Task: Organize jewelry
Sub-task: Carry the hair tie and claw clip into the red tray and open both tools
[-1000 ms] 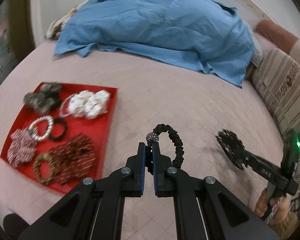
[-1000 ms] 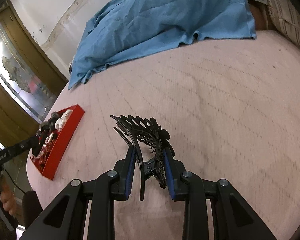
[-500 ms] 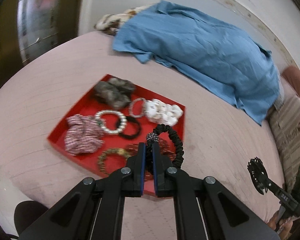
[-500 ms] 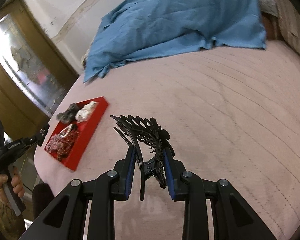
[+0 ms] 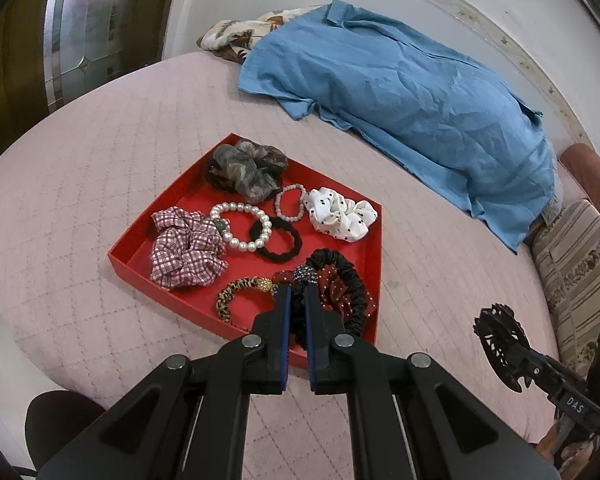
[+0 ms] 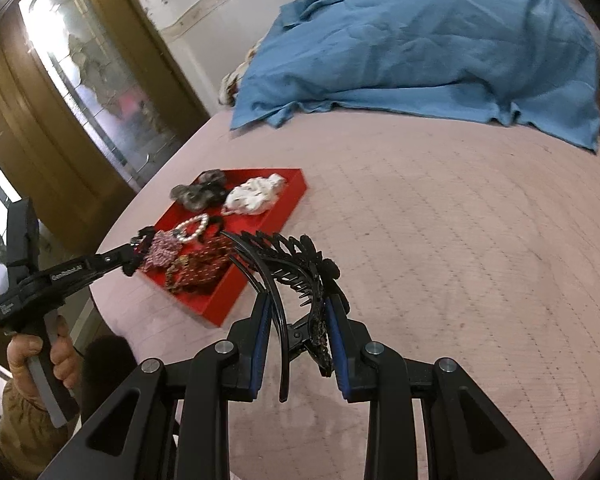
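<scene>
Two hair accessories are held above the bed, and placing into the red tray is judged to be the step in hand.

A quilted pink bed is seen, with a crumpled blue cloth at its far side; the shallow, rigid red tray is already loaded with soft scrunchies and a glossy pearl bracelet. The left gripper is clamped on a ruched black hair tie with a beaded knot, poised over the tray's near right corner, so lowering and release are called for. The right gripper is closed on a hard, toothed black claw clip, well clear of the tray.
</scene>
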Demonstrator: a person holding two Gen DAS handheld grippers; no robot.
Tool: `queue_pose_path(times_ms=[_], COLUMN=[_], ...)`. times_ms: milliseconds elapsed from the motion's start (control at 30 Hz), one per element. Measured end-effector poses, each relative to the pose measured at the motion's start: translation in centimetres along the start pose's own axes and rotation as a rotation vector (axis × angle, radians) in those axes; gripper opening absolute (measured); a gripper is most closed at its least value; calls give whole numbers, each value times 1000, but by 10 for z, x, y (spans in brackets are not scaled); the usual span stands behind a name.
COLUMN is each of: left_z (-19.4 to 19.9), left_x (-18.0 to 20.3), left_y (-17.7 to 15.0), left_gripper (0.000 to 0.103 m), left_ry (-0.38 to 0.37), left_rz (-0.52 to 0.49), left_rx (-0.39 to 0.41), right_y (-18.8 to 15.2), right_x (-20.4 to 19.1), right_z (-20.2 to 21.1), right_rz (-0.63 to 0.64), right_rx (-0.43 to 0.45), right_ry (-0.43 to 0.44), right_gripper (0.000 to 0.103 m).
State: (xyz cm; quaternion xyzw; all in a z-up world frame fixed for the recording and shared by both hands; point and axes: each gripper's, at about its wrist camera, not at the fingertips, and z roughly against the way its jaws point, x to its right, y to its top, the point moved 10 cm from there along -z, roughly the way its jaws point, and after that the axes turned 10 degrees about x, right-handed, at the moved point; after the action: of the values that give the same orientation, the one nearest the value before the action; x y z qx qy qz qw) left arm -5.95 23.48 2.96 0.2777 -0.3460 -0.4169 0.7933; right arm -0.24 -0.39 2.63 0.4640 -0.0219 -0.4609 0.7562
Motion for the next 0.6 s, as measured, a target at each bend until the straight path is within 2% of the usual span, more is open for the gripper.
queue_pose_path(times_ms=[200, 600], left_z=[2, 5], left_x=[0, -25], left_y=[-2, 1], left_gripper=[6, 6], left_ry=[6, 101], left_rz=[-33, -98], left_rx=[17, 47], right_y=[1, 4], right_x=[-23, -59], right_z=[-8, -37], right_rz=[41, 115], right_rx=[-21, -69], right_ry=[3, 8], right_gripper=[30, 30])
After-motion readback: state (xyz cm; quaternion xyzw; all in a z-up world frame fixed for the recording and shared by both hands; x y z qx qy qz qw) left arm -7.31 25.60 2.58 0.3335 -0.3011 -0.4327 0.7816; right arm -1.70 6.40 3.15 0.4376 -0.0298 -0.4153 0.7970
